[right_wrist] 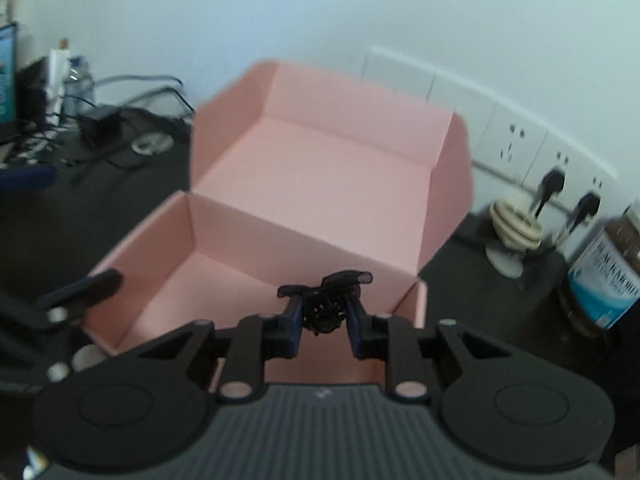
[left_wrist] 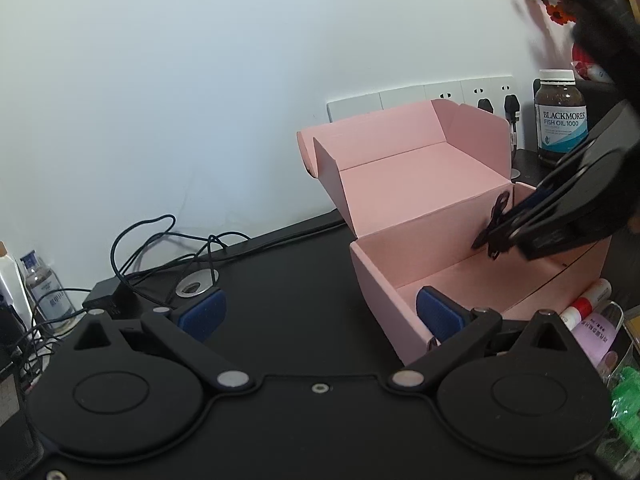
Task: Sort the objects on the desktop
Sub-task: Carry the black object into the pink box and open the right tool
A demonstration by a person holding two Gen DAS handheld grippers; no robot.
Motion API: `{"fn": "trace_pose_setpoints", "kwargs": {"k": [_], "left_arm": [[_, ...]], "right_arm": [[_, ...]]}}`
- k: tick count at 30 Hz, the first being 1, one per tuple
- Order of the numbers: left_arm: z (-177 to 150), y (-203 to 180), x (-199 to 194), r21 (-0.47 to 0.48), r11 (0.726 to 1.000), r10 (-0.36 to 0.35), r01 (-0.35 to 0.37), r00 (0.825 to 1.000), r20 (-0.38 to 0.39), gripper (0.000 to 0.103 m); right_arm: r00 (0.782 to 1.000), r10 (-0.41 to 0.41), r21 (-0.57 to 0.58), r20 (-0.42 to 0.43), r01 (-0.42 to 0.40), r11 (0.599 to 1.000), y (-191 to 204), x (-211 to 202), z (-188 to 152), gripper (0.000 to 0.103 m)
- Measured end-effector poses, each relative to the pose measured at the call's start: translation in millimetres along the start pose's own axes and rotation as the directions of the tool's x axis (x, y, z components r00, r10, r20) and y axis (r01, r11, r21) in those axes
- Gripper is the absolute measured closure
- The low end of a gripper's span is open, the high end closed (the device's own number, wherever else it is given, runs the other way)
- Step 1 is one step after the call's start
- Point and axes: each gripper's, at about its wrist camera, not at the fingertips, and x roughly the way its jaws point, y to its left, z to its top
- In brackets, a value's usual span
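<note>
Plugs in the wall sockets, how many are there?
2. One black plug sits in the socket behind the pink box; the other black plug is beside it, nearer the brown bottle. More may be hidden.

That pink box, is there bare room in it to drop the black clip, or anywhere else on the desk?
The pink box floor is bare, and the right gripper holds the black clip over its near edge. The dark desk left of the box, up to the cables, is free. It is crowded right of the box: fish oil bottle, glue stick.

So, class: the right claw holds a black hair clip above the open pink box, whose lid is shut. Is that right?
Not quite. The right claw does grip the black hair clip above the pink box, but the lid stands open, as the right wrist view shows.
</note>
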Motion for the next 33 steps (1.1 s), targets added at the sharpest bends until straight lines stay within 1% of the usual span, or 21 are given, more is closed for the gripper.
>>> {"fn": "trace_pose_setpoints", "kwargs": {"k": [2,6,13,19,21,23,25,27,30,31,32,33], "left_arm": [[0.2,-0.2,-0.3,0.001,1.0,0.001,-0.001,1.0,0.0,0.0],[0.4,-0.4,-0.9,-0.002,1.0,0.001,-0.001,1.0,-0.002,0.0],[0.0,-0.9,-1.2,-0.002,1.0,0.001,-0.001,1.0,0.001,0.0],[-0.1,-0.6,-1.1,0.001,1.0,0.003,-0.003,1.0,0.004,0.0],[-0.1,-0.8,-0.7,0.002,1.0,0.004,-0.004,1.0,0.005,0.0],[0.0,-1.2,-0.7,0.004,1.0,0.005,-0.005,1.0,0.006,0.0],[0.3,-1.5,-0.5,0.004,1.0,0.005,-0.005,1.0,0.006,0.0],[0.6,-1.5,-0.4,0.004,1.0,0.005,-0.005,1.0,0.006,0.0],[0.9,-1.3,0.1,0.003,1.0,0.006,-0.006,1.0,0.005,0.0],[0.9,-1.3,0.2,0.003,1.0,0.007,-0.007,1.0,0.005,0.0],[0.9,-1.2,0.2,0.003,1.0,0.007,-0.007,1.0,0.006,0.0],[1.0,-1.2,0.2,0.004,1.0,0.008,-0.008,1.0,0.006,0.0]], "right_arm": [[1.0,-0.023,0.016,-0.015,0.023,1.0,1.6,7.6,-1.4,0.08],[0.999,-0.041,0.041,-0.033,0.042,0.998,1.0,17.1,-7.0,0.08],[0.995,-0.094,0.021,-0.026,0.095,0.995,3.3,20.1,-8.6,0.081],[0.994,-0.109,0.011,-0.013,0.109,0.994,4.6,19.5,-7.9,0.079],[0.994,-0.107,0.011,-0.01,0.107,0.994,4.1,18.3,-7.9,0.077],[0.995,-0.104,0.015,0.0,0.104,0.994,3.4,16.3,-7.5,0.064],[0.995,-0.094,0.028,0.018,0.093,0.995,2.4,12.6,-7.3,0.062],[0.995,-0.087,0.05,0.05,0.085,0.995,0.3,4.9,-7.6,0.062],[0.993,-0.056,0.083,0.107,0.047,0.995,-4.5,-11.4,-9.7,0.059],[0.99,-0.053,0.091,0.129,0.041,0.995,-6.2,-17.5,-11.1,0.053],[0.987,-0.052,0.097,0.154,0.037,0.995,-7.8,-23.8,-13.0,0.043],[0.981,-0.048,0.101,0.186,0.029,0.994,-10.0,-31.0,-16.0,0.038]]}}
